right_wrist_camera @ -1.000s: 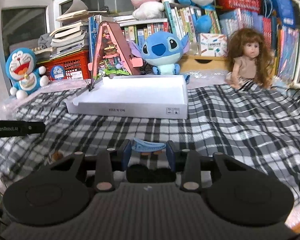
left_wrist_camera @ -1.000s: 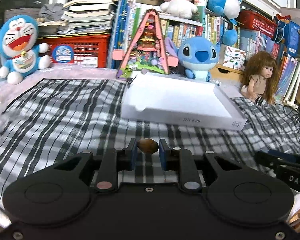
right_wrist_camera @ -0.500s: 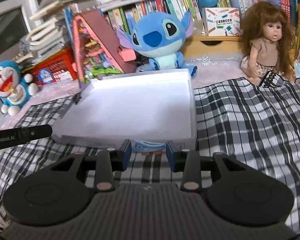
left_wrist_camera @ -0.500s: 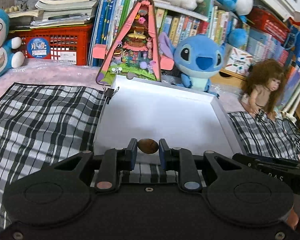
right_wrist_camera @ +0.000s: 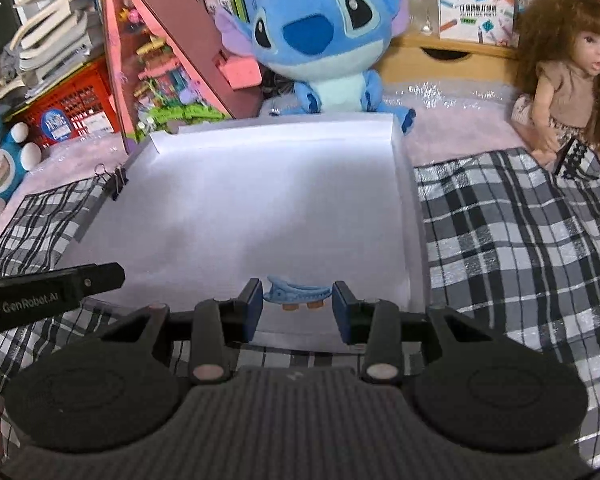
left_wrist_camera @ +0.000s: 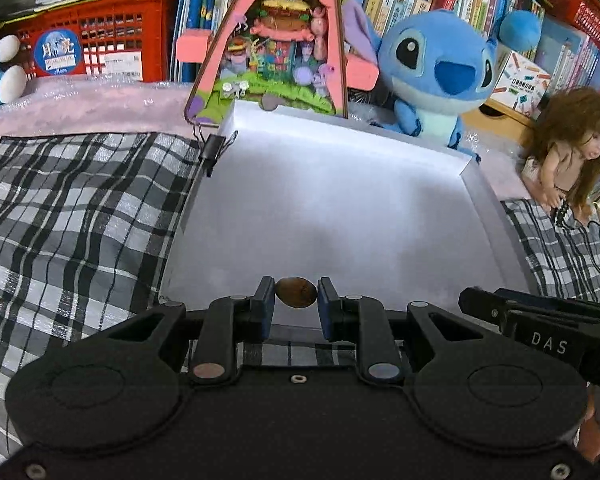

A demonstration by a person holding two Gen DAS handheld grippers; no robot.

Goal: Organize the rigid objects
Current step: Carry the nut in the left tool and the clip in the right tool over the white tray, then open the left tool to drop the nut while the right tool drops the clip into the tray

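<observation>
My left gripper is shut on a small brown oval stone and holds it over the near edge of the white shallow box. My right gripper is shut on a blue hair clip and holds it over the near part of the same box. The box floor shows nothing lying in it. The right gripper's side shows at the lower right of the left wrist view; the left gripper's side shows at the left of the right wrist view.
The box lies on a black and white plaid cloth. A black binder clip grips the box's far left corner. Behind stand a pink triangular toy house, a blue plush, a doll, a red crate and bookshelves.
Both grippers have moved forward and lower, from above the cloth to over the box's near edge, each still holding its object.
</observation>
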